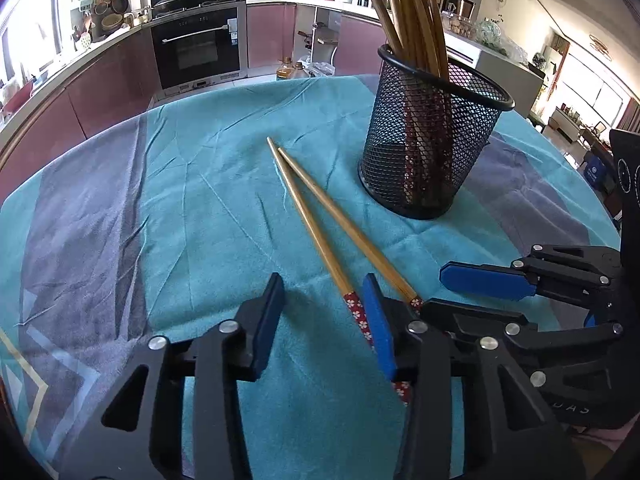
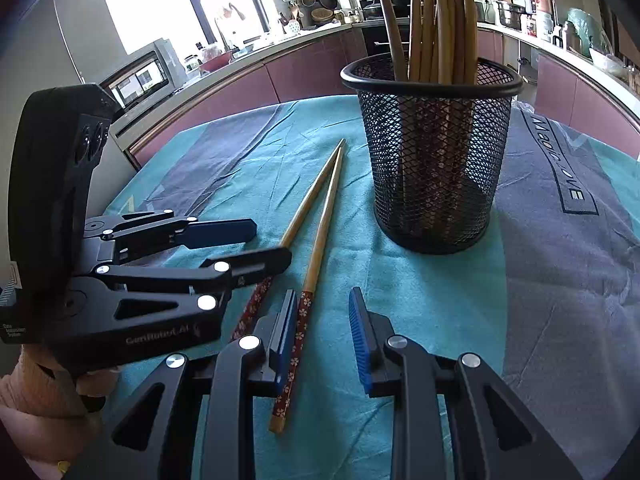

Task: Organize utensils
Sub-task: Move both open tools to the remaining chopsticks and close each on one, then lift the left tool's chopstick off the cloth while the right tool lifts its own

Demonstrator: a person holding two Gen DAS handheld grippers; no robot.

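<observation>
Two bamboo chopsticks with red flowered ends lie side by side on the teal cloth. My left gripper point(image 1: 324, 320) is open, low over the cloth. The left chopstick point(image 1: 312, 232) runs between its fingers, close against the right blue pad point(image 1: 376, 332). The other chopstick point(image 1: 352, 232) passes behind that finger. My right gripper point(image 2: 322, 320) is also open. One chopstick point(image 2: 320, 236) lies inside it beside the left pad point(image 2: 286, 332). The second chopstick point(image 2: 302, 212) slips under the left gripper point(image 2: 272, 242). A black mesh cup point(image 1: 432, 152) point(image 2: 432, 160) behind them holds several upright chopsticks. The right gripper point(image 1: 434, 290) sits just right of the left one.
A teal and grey cloth point(image 1: 180, 200) point(image 2: 560, 280) covers the round table. A person's hand point(image 2: 96, 384) holds the left gripper's handle. Kitchen counters, an oven point(image 1: 196, 48) and oil bottles point(image 1: 290, 70) stand beyond the table's far edge.
</observation>
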